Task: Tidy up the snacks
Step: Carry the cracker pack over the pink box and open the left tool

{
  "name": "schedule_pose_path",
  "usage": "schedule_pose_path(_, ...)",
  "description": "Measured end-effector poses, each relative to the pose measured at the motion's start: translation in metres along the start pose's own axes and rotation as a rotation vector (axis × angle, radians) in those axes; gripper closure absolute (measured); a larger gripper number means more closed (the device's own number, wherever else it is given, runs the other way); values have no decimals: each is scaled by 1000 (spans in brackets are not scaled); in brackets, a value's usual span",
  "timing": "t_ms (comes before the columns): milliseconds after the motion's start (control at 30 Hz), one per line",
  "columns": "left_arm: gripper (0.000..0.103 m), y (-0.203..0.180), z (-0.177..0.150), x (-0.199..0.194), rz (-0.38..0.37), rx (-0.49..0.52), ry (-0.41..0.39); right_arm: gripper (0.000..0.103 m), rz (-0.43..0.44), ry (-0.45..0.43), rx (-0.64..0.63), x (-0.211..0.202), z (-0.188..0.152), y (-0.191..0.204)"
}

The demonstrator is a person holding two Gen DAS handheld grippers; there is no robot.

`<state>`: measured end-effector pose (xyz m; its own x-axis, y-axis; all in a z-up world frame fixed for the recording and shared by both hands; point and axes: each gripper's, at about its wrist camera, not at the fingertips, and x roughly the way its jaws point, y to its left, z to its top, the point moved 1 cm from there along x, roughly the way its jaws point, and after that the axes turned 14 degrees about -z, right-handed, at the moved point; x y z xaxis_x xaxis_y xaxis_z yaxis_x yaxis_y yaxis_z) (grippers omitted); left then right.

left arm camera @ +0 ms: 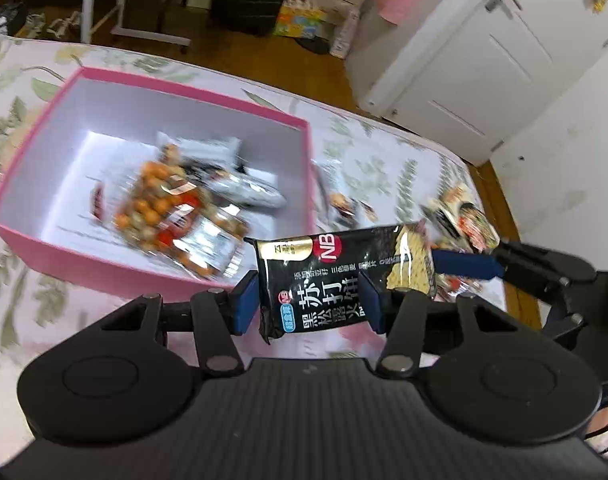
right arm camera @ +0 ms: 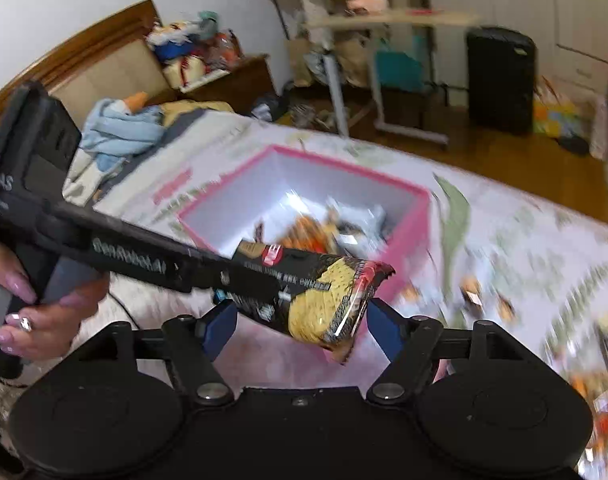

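1. Left wrist view: my left gripper point(left arm camera: 309, 300) is clamping the black cracker packet point(left arm camera: 335, 276) above the bed point(left arm camera: 383, 160), beside the pink box point(left arm camera: 104, 268) of snacks point(left arm camera: 176, 208).
2. Right wrist view: my right gripper point(right arm camera: 302, 326) is standing released, its pads either side of the packet's point(right arm camera: 311, 296) end, not pressing.

Wood floor point(left arm camera: 240, 56); white panelled door point(left arm camera: 483, 52) far right; floral bedspread point(right arm camera: 523, 240) near; wooden headboard point(right arm camera: 84, 52) far left.

one pink box point(left arm camera: 104, 272), one black cracker packet point(left arm camera: 323, 280), two tongs point(left arm camera: 309, 304).
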<state>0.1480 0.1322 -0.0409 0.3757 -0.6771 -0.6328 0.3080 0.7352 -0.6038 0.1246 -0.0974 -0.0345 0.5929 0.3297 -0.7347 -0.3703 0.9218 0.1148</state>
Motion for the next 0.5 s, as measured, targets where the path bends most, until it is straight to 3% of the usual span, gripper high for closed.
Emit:
schedule_pose_path(200,52,41,21,1,99,-31,-52,24,67,18,24,53,26,6)
schedule_pose_path(500,47,91,38,31,159,-65,-13,24,24,81,30,113,32,20)
